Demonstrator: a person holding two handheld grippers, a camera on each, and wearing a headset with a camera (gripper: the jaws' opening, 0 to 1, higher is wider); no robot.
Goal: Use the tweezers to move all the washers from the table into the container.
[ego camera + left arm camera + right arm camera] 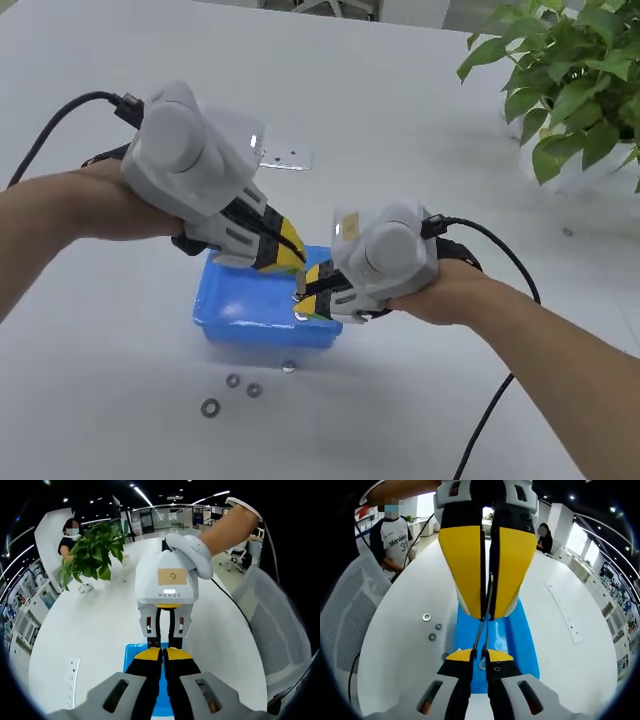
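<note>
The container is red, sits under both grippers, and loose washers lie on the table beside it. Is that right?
No. The container is blue, as the head view shows; it sits under the left gripper and right gripper, with loose washers on the table beside it.

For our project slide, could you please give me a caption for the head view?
Left gripper and right gripper meet over the blue container, loose washers on the table nearby.

Open ofc w/ mesh chair (287,630), strip lights (142,495)
</note>
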